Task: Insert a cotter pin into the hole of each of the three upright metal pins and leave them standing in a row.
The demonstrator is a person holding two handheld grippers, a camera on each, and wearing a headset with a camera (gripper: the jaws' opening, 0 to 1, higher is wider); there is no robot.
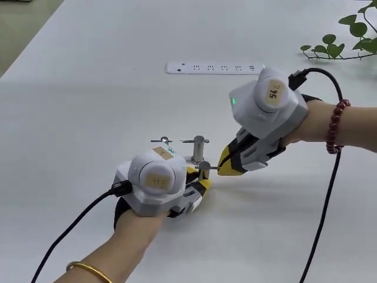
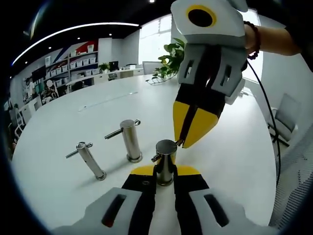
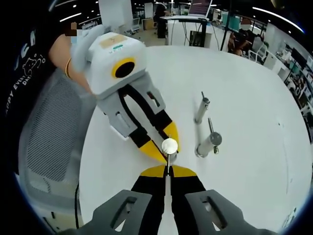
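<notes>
Mid-frame in the left gripper view, our left gripper (image 2: 165, 173) clamps the short upright steel pin (image 2: 166, 155) while our right gripper (image 2: 184, 141), pinched on the thin wire cotter pin (image 3: 167, 160), may push askew, toppling it.

- left gripper (image 1: 199, 180): rounded white-grey housing, tan sticker (image 1: 156, 180), black jaws tipped yellow, black cable (image 1: 70, 227) trailing toward 7 o'clock
- right gripper (image 1: 222, 168): same build, green light (image 1: 233, 101), its black cable looping toward 5 o'clock
- gold bangle (image 1: 88, 270) on left wrist, dark-red bead bracelet (image 1: 336, 127) on right
- black sleeve (image 3: 19, 73), white lettering
</notes>
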